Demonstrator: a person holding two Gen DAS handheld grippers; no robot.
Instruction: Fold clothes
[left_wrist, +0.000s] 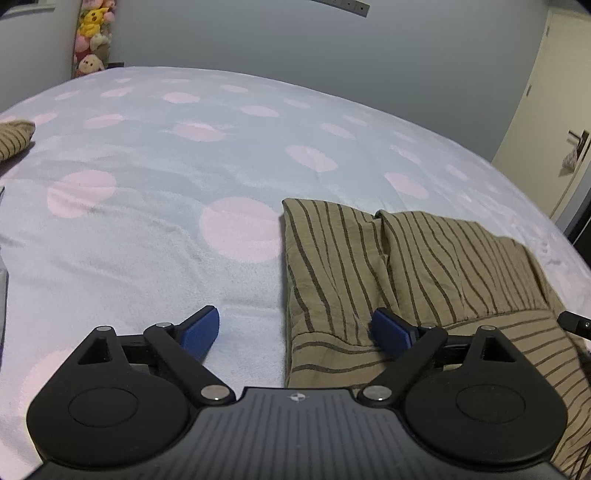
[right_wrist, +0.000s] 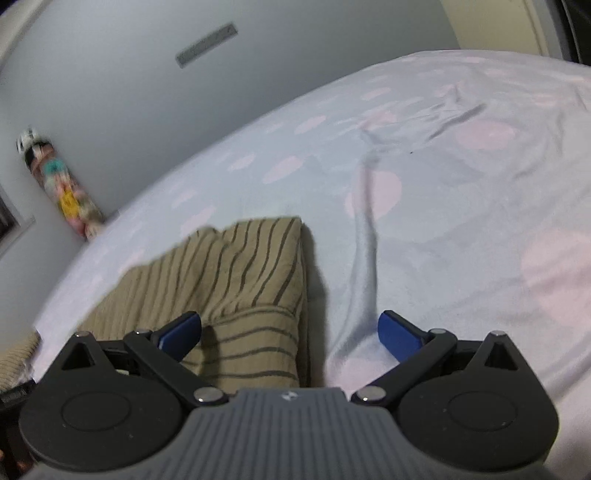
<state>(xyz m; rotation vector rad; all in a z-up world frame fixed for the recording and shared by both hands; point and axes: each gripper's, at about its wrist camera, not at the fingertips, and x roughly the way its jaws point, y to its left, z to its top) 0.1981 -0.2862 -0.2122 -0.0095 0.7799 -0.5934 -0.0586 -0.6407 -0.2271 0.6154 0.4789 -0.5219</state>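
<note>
Partly cropped striped garment (left_wrist: 406, 266) on bedsheet (left_wrist: 147, 221), both tools (left (left_wrist: 295, 328), right (right_wrist: 291, 332)) spread wide, empty.

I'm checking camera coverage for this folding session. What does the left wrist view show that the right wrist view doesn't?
Only the left wrist view shows a second striped piece at the far left edge and the door.

Only the right wrist view shows a long wrinkle in the bedsheet.

Both show the folded tan striped garment, the dotted bedsheet, the plush toys and an open gripper: left gripper, right gripper.
</note>
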